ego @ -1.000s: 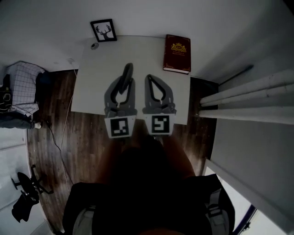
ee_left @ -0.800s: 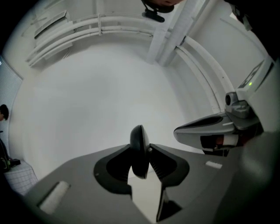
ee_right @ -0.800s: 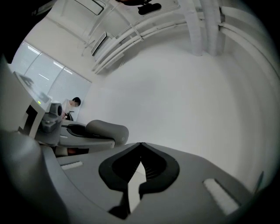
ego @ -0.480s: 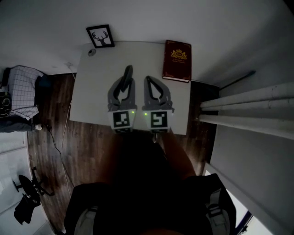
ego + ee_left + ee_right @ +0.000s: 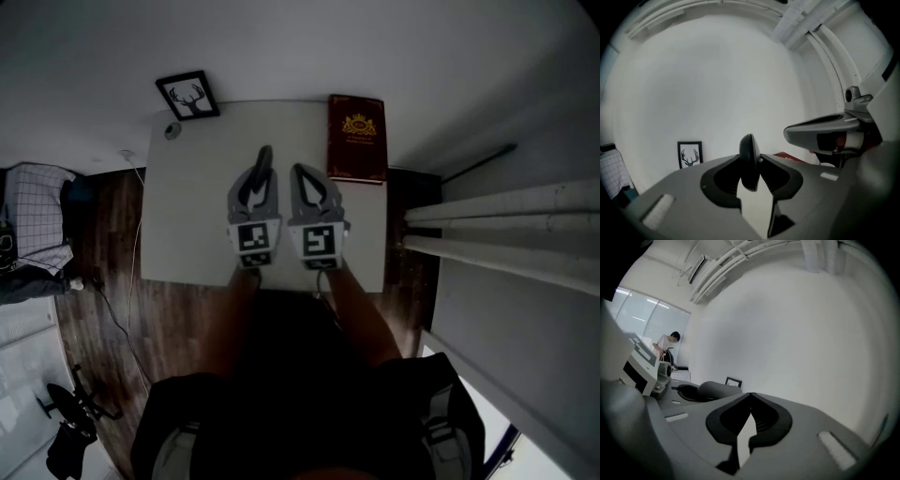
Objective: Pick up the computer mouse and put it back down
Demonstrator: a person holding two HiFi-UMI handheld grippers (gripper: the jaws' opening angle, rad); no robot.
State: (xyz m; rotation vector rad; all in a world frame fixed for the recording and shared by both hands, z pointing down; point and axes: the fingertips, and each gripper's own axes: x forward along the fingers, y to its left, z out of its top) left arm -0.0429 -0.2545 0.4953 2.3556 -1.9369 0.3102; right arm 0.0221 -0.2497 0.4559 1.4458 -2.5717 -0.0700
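A dark computer mouse [image 5: 749,161] stands on edge between the jaws of my left gripper [image 5: 263,161], which is shut on it above the white table [image 5: 187,220]. In the head view the mouse [image 5: 262,165] pokes up past the jaw tips. My right gripper [image 5: 299,171] hovers close beside the left one, on its right. Its jaws are shut with their tips touching and nothing between them [image 5: 750,393]. Both point roughly level toward the wall behind the table.
A framed deer picture [image 5: 187,96] leans at the table's back left, with a small round object [image 5: 172,130] beside it. A red book [image 5: 357,138] lies at the back right. White pipes [image 5: 497,230] run on the right. A person [image 5: 665,347] stands far off.
Both grippers have sunk toward the table and moved forward over it, staying side by side. The mouse stays clamped in the left one; the right stays shut.
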